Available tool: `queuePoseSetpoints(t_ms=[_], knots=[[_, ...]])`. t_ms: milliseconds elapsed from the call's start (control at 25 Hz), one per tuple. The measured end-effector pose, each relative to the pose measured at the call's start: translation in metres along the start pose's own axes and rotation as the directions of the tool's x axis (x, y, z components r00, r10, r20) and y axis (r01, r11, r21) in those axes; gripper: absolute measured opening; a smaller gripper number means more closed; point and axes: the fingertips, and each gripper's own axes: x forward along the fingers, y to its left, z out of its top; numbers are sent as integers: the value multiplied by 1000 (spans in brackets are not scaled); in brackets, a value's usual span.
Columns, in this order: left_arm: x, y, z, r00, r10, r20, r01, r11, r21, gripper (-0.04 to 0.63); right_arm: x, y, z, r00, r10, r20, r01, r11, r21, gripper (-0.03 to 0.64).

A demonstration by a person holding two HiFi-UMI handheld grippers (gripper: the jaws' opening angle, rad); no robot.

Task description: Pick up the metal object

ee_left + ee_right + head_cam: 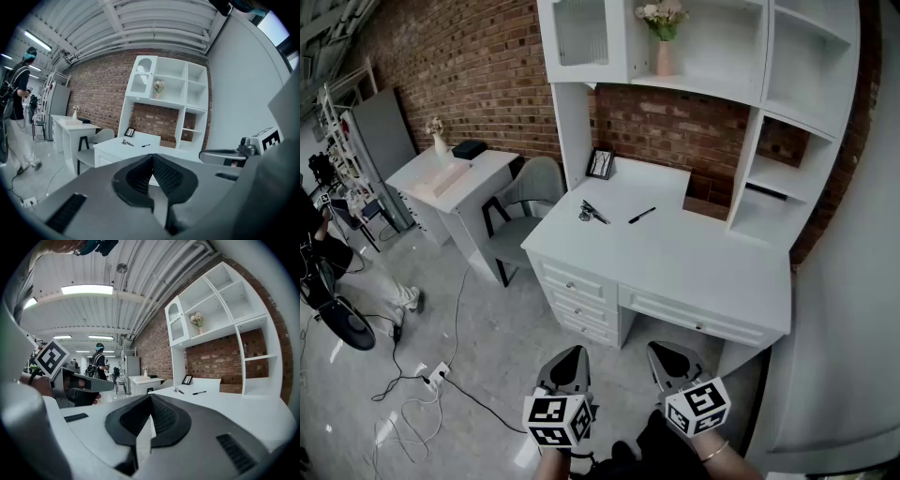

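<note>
The metal object (pixel 592 213) lies on the white desk (pixel 694 262), near its back left, with a black pen (pixel 642 215) just to its right. The left gripper view shows the metal object (pixel 126 142) small and far off, and so does the right gripper view (pixel 178 390). Both grippers hang low over the floor, well short of the desk's front. My left gripper (pixel 572 354) is shut with nothing in it, its pads meeting (pixel 152 157). My right gripper (pixel 667 353) is also shut and empty (pixel 150 397).
A framed picture (pixel 600 164) leans at the desk's back under the white hutch (pixel 787 112). A grey chair (pixel 530 192) and a second white desk (pixel 450 178) stand to the left. Cables and a power strip (pixel 436 375) lie on the floor. A person (pixel 333 258) is at far left.
</note>
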Motion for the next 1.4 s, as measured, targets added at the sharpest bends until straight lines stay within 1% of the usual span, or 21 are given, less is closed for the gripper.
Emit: queuePoseSetpoints(t_ms=[200, 360, 440, 640, 840, 1080, 1320, 1400], knots=[[11, 4, -5, 1000, 16, -3, -16, 999, -36, 9, 6, -10, -4, 1000, 26, -4, -26, 999, 23, 5], [28, 16, -9, 999, 34, -23, -34, 999, -32, 9, 26, -21, -7, 999, 43, -5, -43, 997, 58, 5], [40, 25, -9, 999, 42, -31, -44, 998, -42, 9, 42, -27, -5, 999, 52, 1, -52, 996, 66, 6], [84, 47, 4, 998, 66, -17, -67, 995, -78, 11, 84, -57, 3, 997, 71, 12, -72, 995, 74, 6], [141, 63, 27, 998, 62, -18, -63, 995, -83, 15, 129, -103, 12, 998, 70, 2, -70, 993, 93, 6], [204, 76, 47, 996, 87, -18, -89, 990, -110, 55, 171, -152, 29, 996, 88, 14, -89, 991, 96, 6], [253, 87, 57, 994, 104, -25, -106, 975, -194, 93, 205, -187, 35, 991, 131, 6, -131, 987, 97, 6], [266, 89, 59, 994, 105, -35, -110, 972, -209, 111, 215, -195, 38, 990, 142, 7, -142, 985, 100, 6]])
